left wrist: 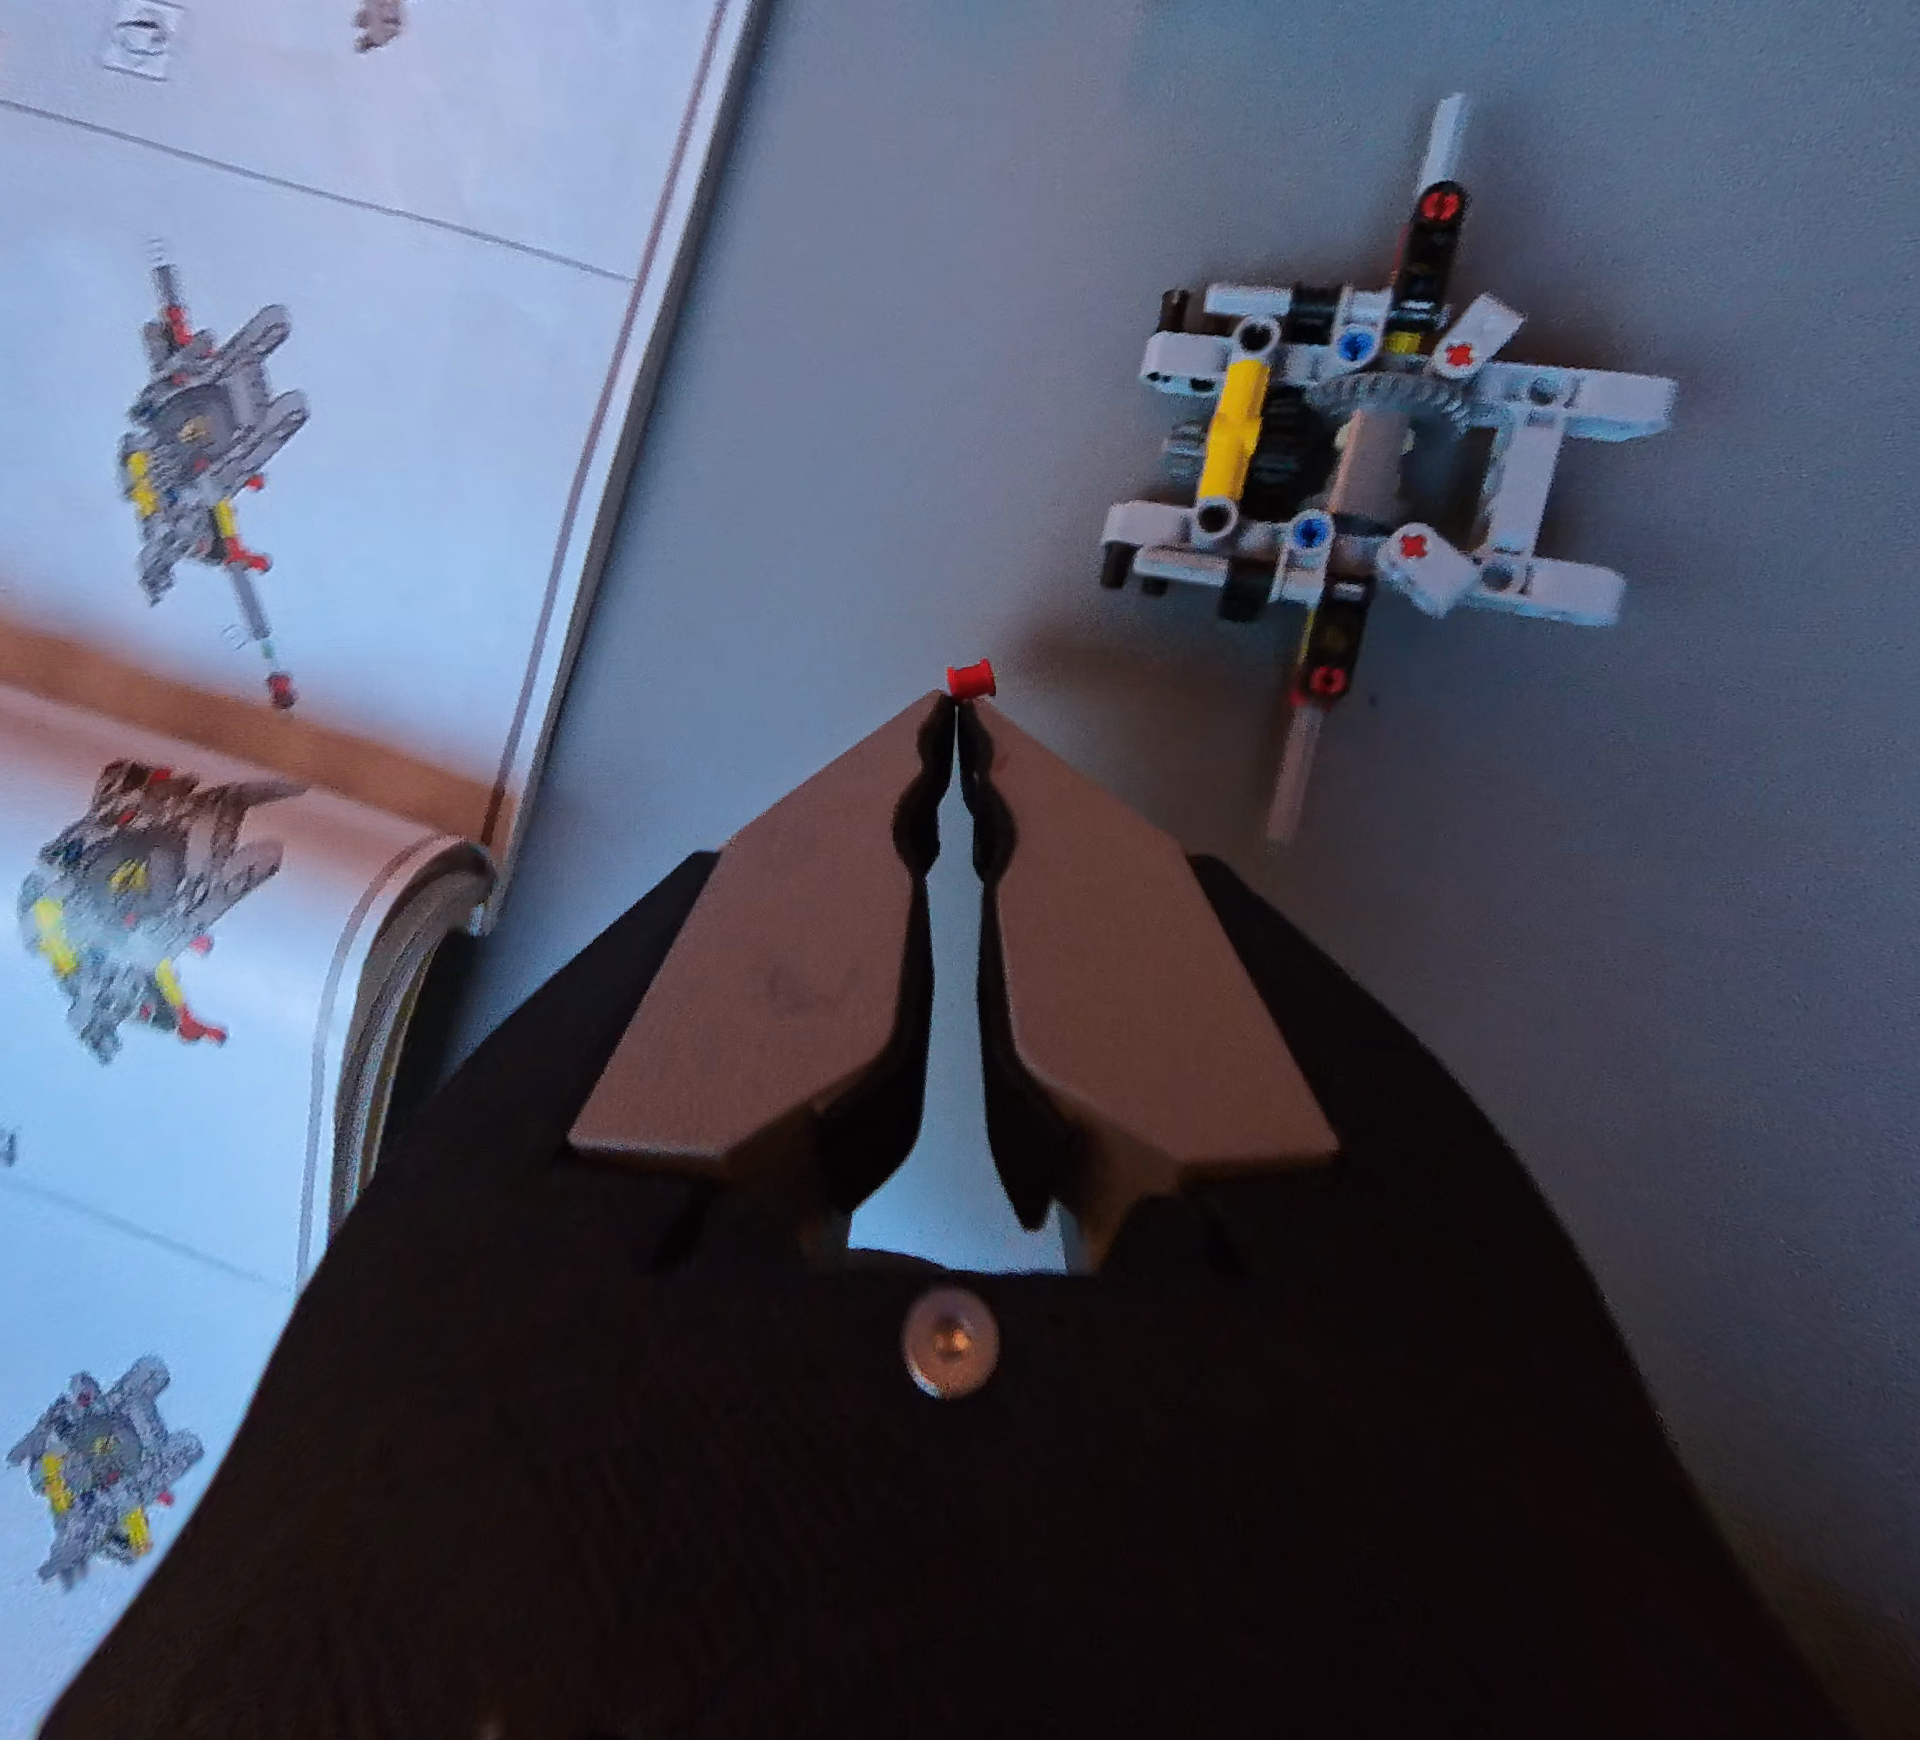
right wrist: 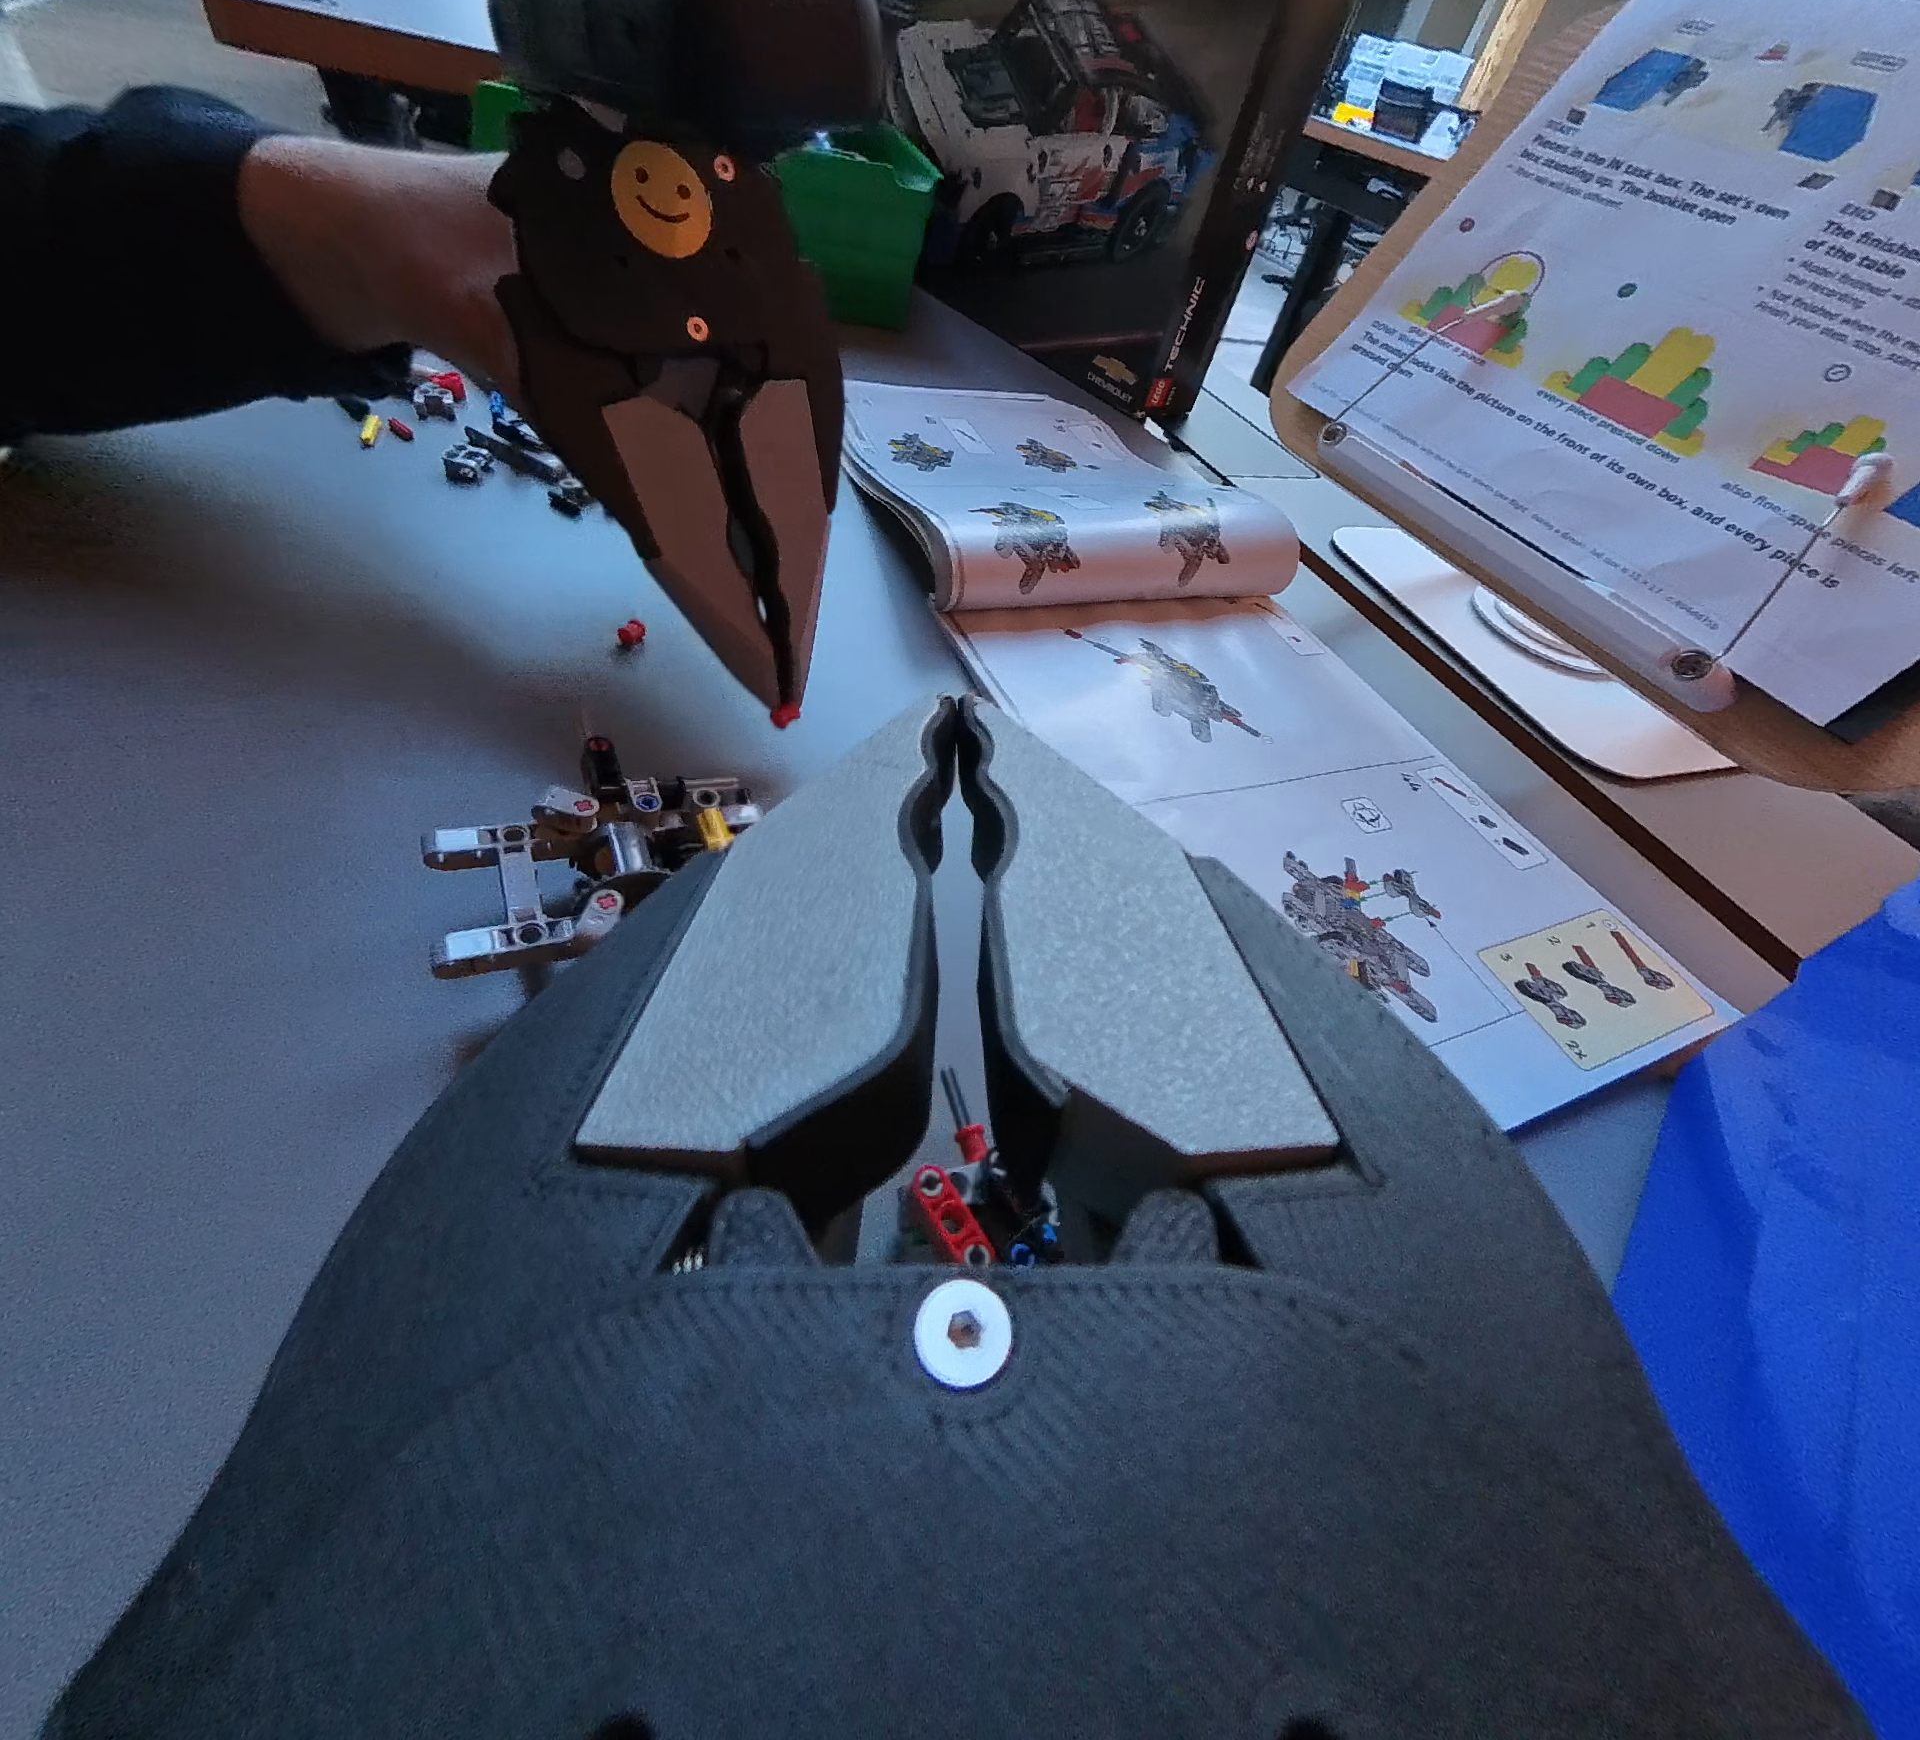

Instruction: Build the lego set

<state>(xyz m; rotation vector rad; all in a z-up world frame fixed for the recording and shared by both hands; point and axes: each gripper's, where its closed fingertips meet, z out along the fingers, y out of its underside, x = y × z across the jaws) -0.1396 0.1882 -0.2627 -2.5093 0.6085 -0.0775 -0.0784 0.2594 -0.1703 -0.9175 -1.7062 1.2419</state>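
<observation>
While the left gripper (left wrist: 961,703) hung over the grey desk (left wrist: 935,340), its brown fingers (left wrist: 831,911) were pinched together at the tips on a small red bushing (left wrist: 970,679), which stuck out just past them; the right wrist view showed the same red piece (right wrist: 784,714) at that gripper's point, lifted off the desk. A grey-and-white brick assembly (left wrist: 1382,454) with a yellow beam and long axles lay on the desk close to the right of the held piece, apart from it. An open instruction booklet (left wrist: 364,340) lay to the left. The right gripper (right wrist: 957,708) hovered beside the left one with its grey fingers (right wrist: 810,942) closed tip to tip on nothing. A second red bushing (right wrist: 630,634) sat loose on the desk behind the left gripper, with scattered small parts (right wrist: 488,454) farther back, a green bin (right wrist: 862,215) and a dark set box (right wrist: 1091,132) standing beyond.
</observation>
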